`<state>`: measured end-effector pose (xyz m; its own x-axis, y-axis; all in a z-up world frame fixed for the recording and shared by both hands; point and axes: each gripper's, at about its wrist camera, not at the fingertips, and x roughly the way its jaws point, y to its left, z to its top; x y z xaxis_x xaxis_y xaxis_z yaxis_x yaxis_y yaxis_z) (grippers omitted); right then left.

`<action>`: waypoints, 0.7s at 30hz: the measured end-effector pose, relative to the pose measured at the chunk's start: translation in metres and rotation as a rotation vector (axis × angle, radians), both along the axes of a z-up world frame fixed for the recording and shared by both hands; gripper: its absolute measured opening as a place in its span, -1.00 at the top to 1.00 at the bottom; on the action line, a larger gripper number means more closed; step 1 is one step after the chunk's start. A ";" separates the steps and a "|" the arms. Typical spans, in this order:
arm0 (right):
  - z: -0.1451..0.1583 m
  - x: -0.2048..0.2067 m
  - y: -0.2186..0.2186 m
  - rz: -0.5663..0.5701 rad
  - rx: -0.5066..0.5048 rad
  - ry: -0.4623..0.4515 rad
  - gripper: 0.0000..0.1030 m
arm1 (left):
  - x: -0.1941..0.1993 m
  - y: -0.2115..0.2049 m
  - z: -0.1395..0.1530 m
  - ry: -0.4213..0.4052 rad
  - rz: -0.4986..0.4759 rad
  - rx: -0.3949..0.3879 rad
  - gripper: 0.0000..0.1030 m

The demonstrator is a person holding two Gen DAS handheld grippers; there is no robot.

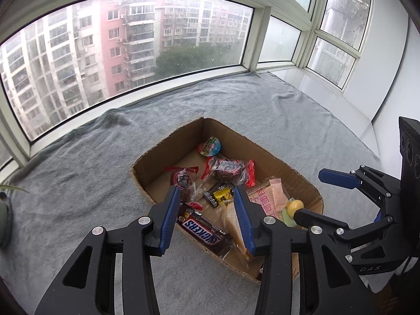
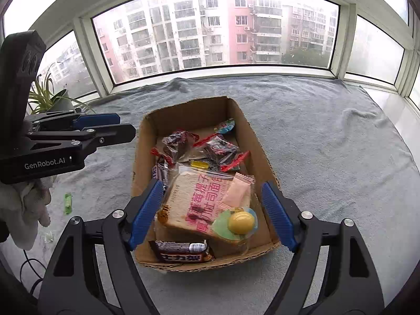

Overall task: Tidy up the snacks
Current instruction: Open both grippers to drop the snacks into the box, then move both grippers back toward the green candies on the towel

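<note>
Both claws gape wide and empty over the cardboard box (image 2: 262, 152). Left claw (image 1: 207, 218) hovers above the Snickers bar (image 1: 203, 232); right claw (image 2: 212, 211) hangs over the bagged bread (image 2: 194, 204), yellow jelly cup (image 2: 241, 222) just beneath.

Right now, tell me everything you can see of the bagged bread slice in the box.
The bagged bread slice is a pale toast slice with brown crust in a clear wrapper printed with pink characters. It lies flat at the near end of the cardboard box. A pink sachet and yellow-topped candy rest on it; neither gripper touches it.
</note>
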<state>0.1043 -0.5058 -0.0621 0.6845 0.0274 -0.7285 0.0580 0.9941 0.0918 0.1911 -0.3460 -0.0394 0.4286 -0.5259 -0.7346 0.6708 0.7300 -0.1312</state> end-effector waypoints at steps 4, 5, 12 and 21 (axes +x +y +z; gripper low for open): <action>0.016 -0.003 0.023 0.058 -0.001 -0.026 -0.56 | -0.003 0.034 0.013 -0.018 0.019 -0.006 0.20; 0.019 -0.003 0.030 0.076 0.000 -0.029 -0.56 | -0.005 0.046 0.017 -0.025 0.027 -0.008 0.20; 0.027 0.000 0.087 0.224 0.015 -0.030 -0.56 | -0.007 0.146 0.026 -0.013 0.167 -0.034 0.20; 0.007 0.012 0.166 0.419 0.034 0.025 -0.56 | -0.048 0.239 0.004 0.024 0.318 -0.021 0.21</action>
<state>0.1165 -0.3399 -0.0549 0.5914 0.3235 -0.7386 -0.3478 0.9287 0.1284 0.1428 -0.1069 -0.0350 0.5564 -0.3840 -0.7369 0.4063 0.8993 -0.1618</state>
